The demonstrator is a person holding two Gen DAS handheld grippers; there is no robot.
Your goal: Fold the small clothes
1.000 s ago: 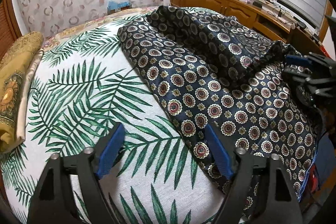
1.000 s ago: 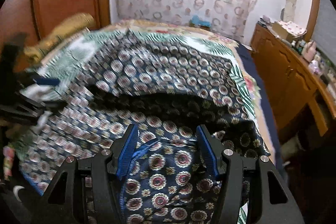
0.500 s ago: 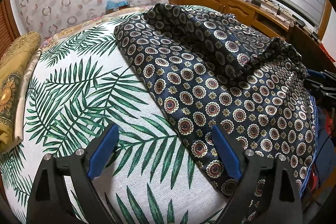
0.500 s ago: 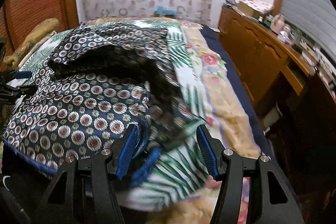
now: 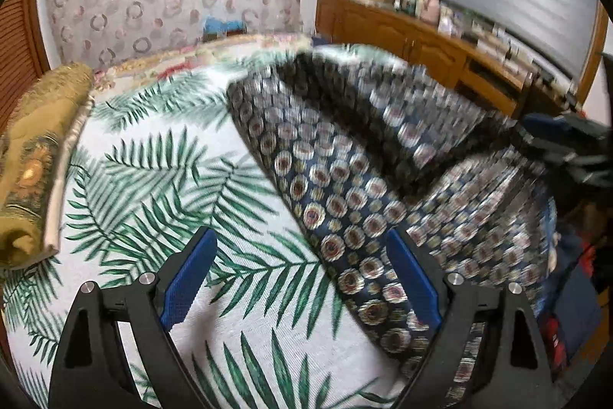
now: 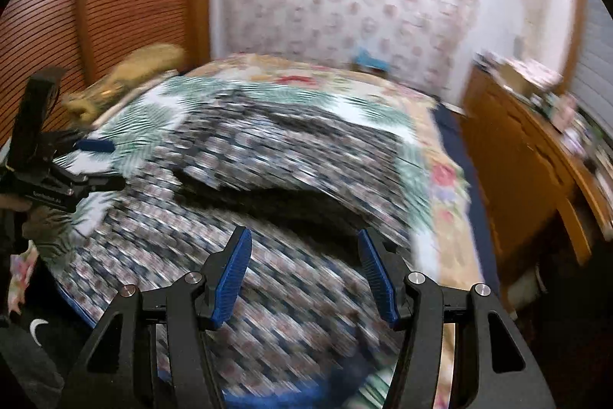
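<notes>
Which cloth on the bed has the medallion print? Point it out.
The navy garment, covered in round medallions, spread across the bed beside the left gripper. The leaf-print cover under it is white and green; the folded cloth at the edge is mustard.

Soft, even indoor light with no hard shadows; heavy motion blur, worst in the right wrist view; fisheye edges bend and darken.

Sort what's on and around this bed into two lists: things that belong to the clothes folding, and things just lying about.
Belongs to the folding:
- dark blue medallion-print garment, spread on the bed
- white palm-leaf bedspread, the folding surface
- left tool, right tool, both open

Just lying about:
- rolled mustard-gold fabric at the bedspread's edge
- wooden sideboard with clutter
- small blue object by the curtain
</notes>
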